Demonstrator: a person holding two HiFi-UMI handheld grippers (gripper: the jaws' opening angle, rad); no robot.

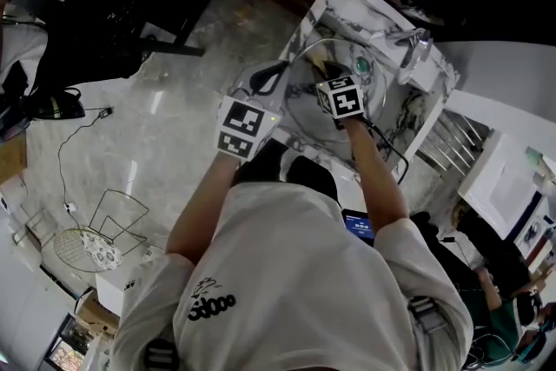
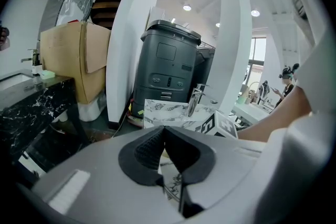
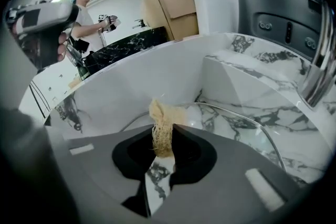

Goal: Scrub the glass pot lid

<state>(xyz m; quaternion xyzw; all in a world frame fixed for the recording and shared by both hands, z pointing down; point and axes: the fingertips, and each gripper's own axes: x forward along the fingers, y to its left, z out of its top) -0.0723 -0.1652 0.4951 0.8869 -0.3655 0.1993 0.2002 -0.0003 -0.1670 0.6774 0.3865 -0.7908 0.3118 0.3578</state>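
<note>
overhead, the glass pot lid (image 1: 372, 87) lies in the marble sink (image 1: 343, 0). left gripper (image 2: 164, 139) view: jaws pressed together, nothing i can name between them. right gripper (image 3: 164, 145) view: jaws pinch a loofah scrubber (image 3: 161, 122) just over the lid; scrubbing seems under way, not finished.

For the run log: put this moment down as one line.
task: scrub glass lid | right gripper: shut on loofah, near lid rim, contact unclear | left gripper: shut, nothing between jaws | lid in marble sink

No legible txt; shirt logo (image 1: 213, 306) too blurry
</note>
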